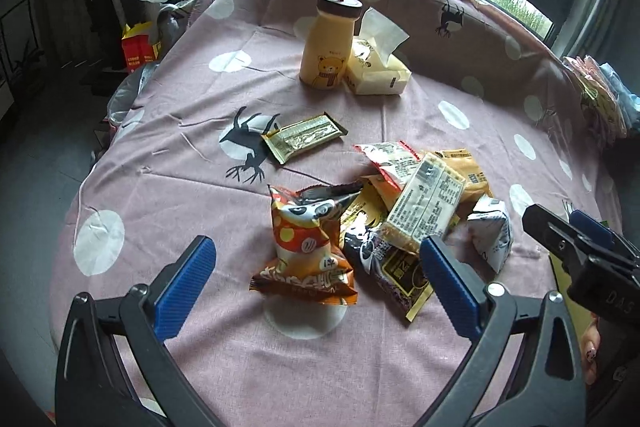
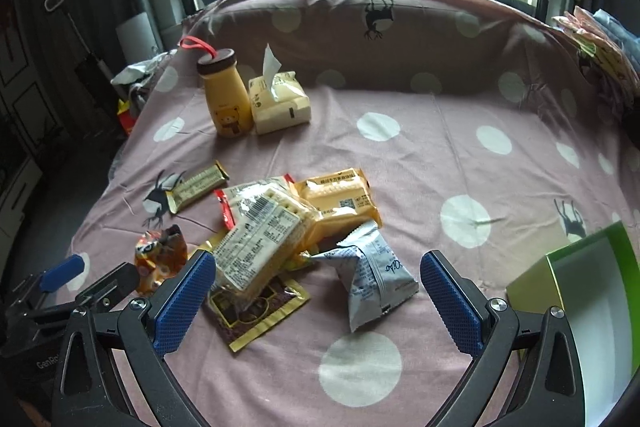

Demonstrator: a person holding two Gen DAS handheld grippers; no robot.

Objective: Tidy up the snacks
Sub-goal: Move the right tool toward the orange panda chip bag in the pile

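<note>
A pile of snack packets lies on a pink polka-dot cloth point(image 1: 200, 211). An orange panda bag point(image 1: 304, 247) stands between the fingers of my open, empty left gripper point(image 1: 316, 279). A cracker pack point(image 1: 424, 207), a dark packet point(image 1: 392, 267), a grey-white bag point(image 1: 494, 233) and an orange pack point(image 1: 468, 167) lie to its right. A gold bar point(image 1: 304, 137) lies apart. My open, empty right gripper point(image 2: 318, 291) hovers over the grey-white bag point(image 2: 372, 275), cracker pack point(image 2: 260, 235), dark packet point(image 2: 260, 311) and orange pack point(image 2: 340, 199). A green box point(image 2: 580, 291) stands open at right.
A yellow bear bottle point(image 1: 326, 47) with a red loop and a tissue pack point(image 1: 376, 67) stand at the back of the cloth; they also show in the right wrist view, the bottle point(image 2: 226, 99) and the tissues point(image 2: 280, 103). A cushioned backrest point(image 2: 400, 39) edges the far side. Windows lie behind.
</note>
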